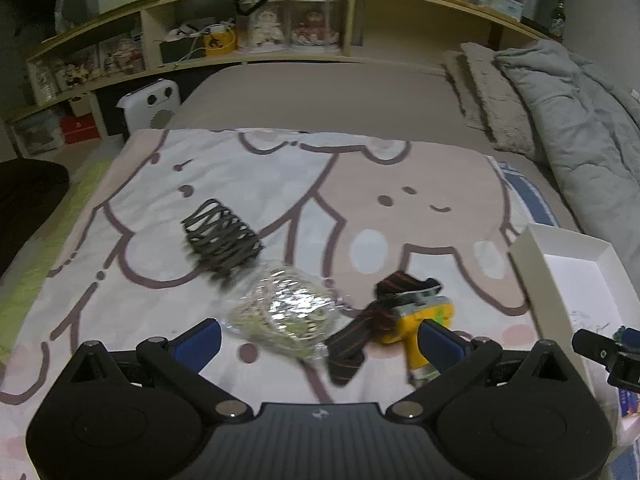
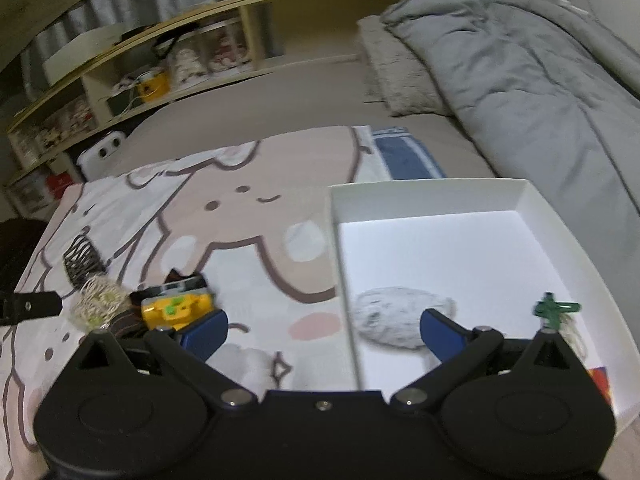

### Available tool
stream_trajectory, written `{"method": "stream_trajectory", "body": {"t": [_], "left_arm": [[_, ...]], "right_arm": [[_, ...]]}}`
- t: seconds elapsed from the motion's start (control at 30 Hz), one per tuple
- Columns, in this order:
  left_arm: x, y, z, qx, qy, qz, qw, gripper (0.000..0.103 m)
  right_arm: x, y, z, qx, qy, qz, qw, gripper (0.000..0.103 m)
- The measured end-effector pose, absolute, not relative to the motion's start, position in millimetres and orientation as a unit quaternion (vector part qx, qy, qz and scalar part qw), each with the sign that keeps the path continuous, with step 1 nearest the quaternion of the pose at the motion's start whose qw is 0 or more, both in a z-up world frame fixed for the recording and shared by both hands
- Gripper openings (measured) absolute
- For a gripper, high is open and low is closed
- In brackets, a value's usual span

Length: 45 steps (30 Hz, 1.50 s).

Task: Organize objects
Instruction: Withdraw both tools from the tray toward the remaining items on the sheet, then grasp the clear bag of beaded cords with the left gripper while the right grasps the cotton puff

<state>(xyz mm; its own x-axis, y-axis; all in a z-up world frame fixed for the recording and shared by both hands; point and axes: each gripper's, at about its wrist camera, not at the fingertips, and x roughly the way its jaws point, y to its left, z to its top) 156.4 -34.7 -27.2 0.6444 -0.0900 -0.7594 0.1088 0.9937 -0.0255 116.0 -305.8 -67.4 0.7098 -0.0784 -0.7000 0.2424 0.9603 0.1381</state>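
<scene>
My left gripper [image 1: 320, 338] is open and empty, just short of a clear bag of shiny stringy stuff [image 1: 282, 312] on the cartoon blanket. A black lattice holder [image 1: 222, 238] lies behind the bag. A yellow headlamp with a striped strap [image 1: 416, 318] lies by the right finger. My right gripper [image 2: 324, 330] is open and empty, straddling the left wall of a white box [image 2: 472, 248]. In the box lie a grey fuzzy ball [image 2: 394, 314] and a green ornament [image 2: 554, 310]. The headlamp [image 2: 176, 306], the bag [image 2: 100, 304] and the holder [image 2: 82, 262] show at the left.
The cartoon blanket [image 1: 168, 280] covers the near part of a bed. A grey duvet [image 1: 576, 120] and folded towels [image 1: 488, 96] lie at the right. A wooden shelf [image 1: 256, 40] runs behind, with a white heater [image 1: 150, 102] below it. The box [image 1: 568, 284] is at the right.
</scene>
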Motion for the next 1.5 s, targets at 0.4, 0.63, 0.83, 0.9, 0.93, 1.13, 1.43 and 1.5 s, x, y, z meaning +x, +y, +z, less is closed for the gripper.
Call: {"method": "stream_trajectory", "body": {"t": [0.4, 0.63, 0.83, 0.9, 0.93, 1.13, 1.43, 1.5], "left_arm": [[163, 3, -45, -0.024, 0.406, -0.045, 0.912, 0.097], [178, 18, -64, -0.068, 0.422, -0.050, 0.903, 0.083], [186, 28, -90, -0.165, 0.455, -0.048, 0.874, 0.070], [191, 28, -102, -0.185, 0.471, -0.038, 0.862, 0.069], [191, 28, -106, -0.194, 0.475, -0.036, 0.858, 0.069], [195, 33, -130, -0.299, 0.479, -0.028, 0.825, 0.057], [194, 36, -150, -0.387, 0.453, -0.030, 0.802, 0.025], [194, 41, -154, -0.403, 0.453, -0.029, 0.794, 0.022]], "right_arm": [[117, -279, -74, 0.111, 0.345, -0.047, 0.931, 0.103], [116, -272, -77, 0.129, 0.324, -0.047, 0.936, 0.103], [118, -262, -87, 0.093, 0.317, -0.018, 0.944, 0.103], [121, -259, -93, 0.090, 0.332, -0.010, 0.939, 0.103], [122, -258, -96, 0.090, 0.337, -0.012, 0.937, 0.103], [129, -255, -111, 0.074, 0.389, 0.002, 0.918, 0.090], [137, -241, -131, 0.015, 0.422, 0.038, 0.906, 0.078], [137, -241, -136, 0.007, 0.427, 0.036, 0.903, 0.078]]}}
